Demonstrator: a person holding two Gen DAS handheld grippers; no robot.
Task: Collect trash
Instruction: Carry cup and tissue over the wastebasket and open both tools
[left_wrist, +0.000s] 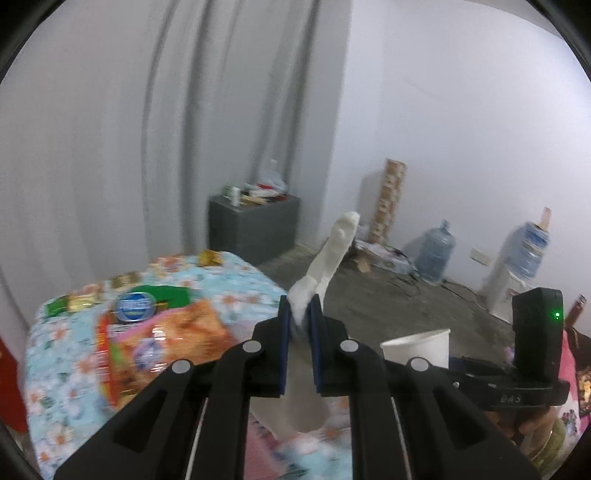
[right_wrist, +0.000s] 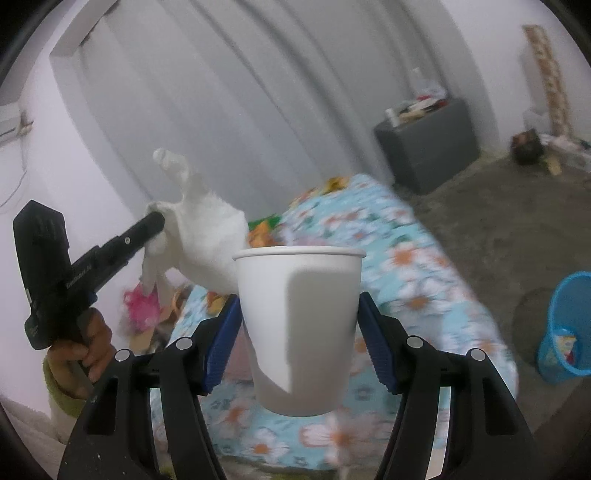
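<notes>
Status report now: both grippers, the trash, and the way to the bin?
Left gripper shut on tissue. Right gripper holds paper cup. Blue bin right, floor clear.

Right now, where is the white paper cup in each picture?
Left wrist view: the white paper cup peeks out low right, behind the left gripper.
Right wrist view: centre, clamped in the right gripper.
Shared landmark: the grey cabinet by the curtain.

You face white walls (left_wrist: 461, 110) and grey curtains (left_wrist: 166, 129); a grey cabinet (left_wrist: 255, 227) stands on the dark floor (left_wrist: 388, 302), beside the floral bed (right_wrist: 406, 258).
</notes>
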